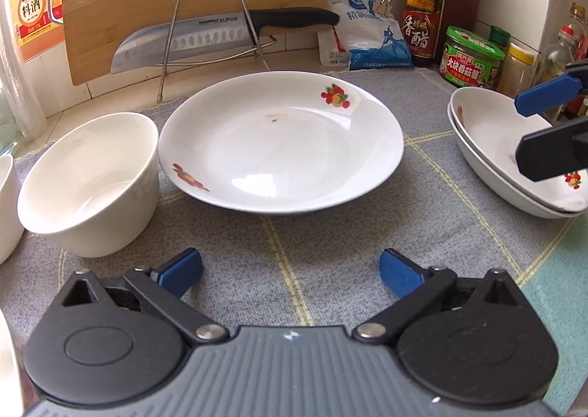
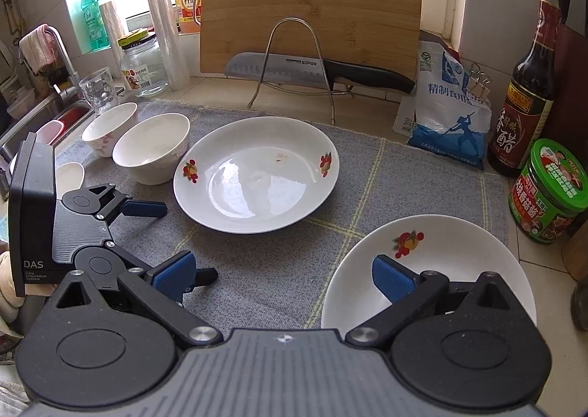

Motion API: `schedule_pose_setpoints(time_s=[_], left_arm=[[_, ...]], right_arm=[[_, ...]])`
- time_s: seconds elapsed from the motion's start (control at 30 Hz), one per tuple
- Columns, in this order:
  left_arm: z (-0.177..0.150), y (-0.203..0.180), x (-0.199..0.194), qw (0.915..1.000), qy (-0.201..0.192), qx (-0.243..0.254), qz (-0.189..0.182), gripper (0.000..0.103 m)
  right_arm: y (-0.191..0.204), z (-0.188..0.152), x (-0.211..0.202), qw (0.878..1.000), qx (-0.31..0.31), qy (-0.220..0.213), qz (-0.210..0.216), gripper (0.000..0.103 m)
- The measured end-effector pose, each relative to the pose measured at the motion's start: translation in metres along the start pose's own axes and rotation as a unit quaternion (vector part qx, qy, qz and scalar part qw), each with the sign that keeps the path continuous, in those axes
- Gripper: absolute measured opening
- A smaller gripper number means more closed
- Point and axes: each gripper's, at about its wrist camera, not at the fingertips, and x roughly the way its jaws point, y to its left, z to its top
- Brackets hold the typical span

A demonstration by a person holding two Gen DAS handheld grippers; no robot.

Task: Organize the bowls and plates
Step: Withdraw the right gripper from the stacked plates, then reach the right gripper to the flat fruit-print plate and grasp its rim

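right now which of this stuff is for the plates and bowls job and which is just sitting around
For the job:
centre plate
stacked plates
plain bowl
flowered bowl

Just lying about:
knife
cutting board
salt bag
vinegar bottle
green jar

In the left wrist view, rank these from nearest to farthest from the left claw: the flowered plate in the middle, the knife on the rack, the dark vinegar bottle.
Measured from the left claw, which is open and empty:
1. Flowered plate, just ahead at centre on the mat.
2. Knife, behind the plate, resting across the wire rack.
3. Vinegar bottle, far back right, by the wall.
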Motion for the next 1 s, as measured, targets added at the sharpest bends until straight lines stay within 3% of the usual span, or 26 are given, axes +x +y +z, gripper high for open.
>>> schedule_pose_setpoints(time_s=[0.27,0.6,0.8,1.0], left_arm=[[0.005,-0.002,0.005,1.0,-0.005,-0.006,0.005,0.103],[0.008,-0.003,0.008,0.9996,-0.009,-0.02,0.017,0.103],[0.009,-0.004,0.009,0.9992,-0.012,-0.029,0.025,0.103],[0.009,-0.005,0.009,0.9988,-0.014,-0.035,0.03,0.103]], right_arm=[[-0.011,0.024,0.024,1.0,0.007,-0.009,0.026,0.103],[-0.022,0.064,0.079,0.997,-0.039,0.051,0.04,0.103],[-0.026,0.083,0.127,0.989,-0.08,0.11,0.058,0.103],[-0.028,0.092,0.161,0.982,-0.079,0.148,0.083,0.103]])
